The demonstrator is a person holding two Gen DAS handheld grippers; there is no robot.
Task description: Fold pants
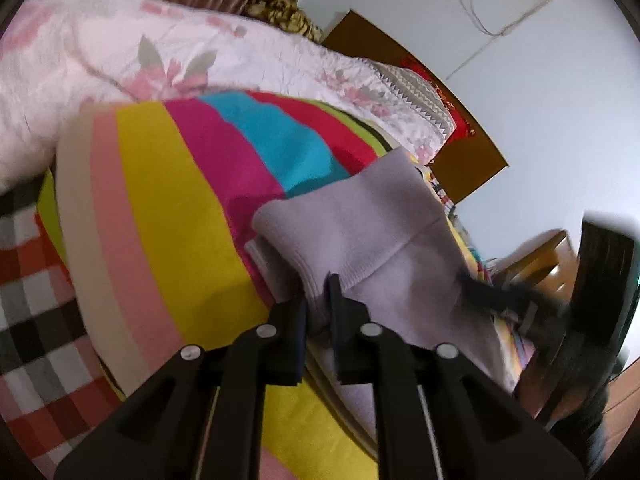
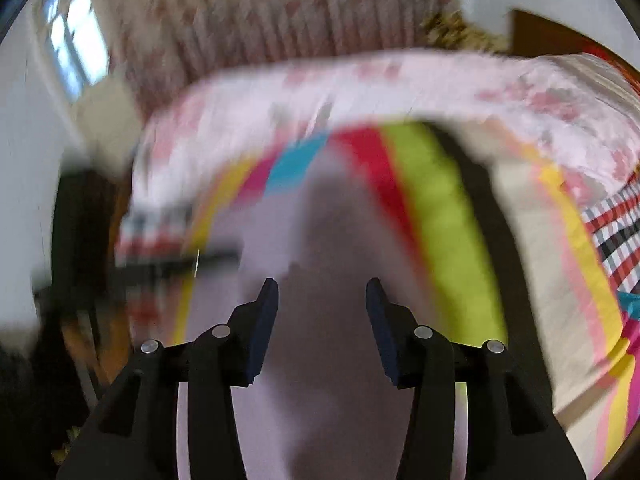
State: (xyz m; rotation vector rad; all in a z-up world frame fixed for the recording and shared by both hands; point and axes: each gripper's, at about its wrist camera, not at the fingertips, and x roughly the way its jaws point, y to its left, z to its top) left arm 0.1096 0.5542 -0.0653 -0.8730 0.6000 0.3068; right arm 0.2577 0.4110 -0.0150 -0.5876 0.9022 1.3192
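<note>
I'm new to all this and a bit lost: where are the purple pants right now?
The purple pants lie on the striped blanket, right of centre in the left view, their edge pinched in the left tool, with the flowered quilt behind.

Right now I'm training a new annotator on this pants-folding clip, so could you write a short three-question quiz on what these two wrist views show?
1. True or false: the left gripper is shut on the soft lilac knit pants.
2. What lies between the right gripper's fingers: A) a pinched fold, B) nothing gripped, only lilac fabric beyond, C) a hanger?
3. Fill in: the pants lie on a bright ______ blanket.

Key: 1 true; 2 B; 3 striped.
</note>
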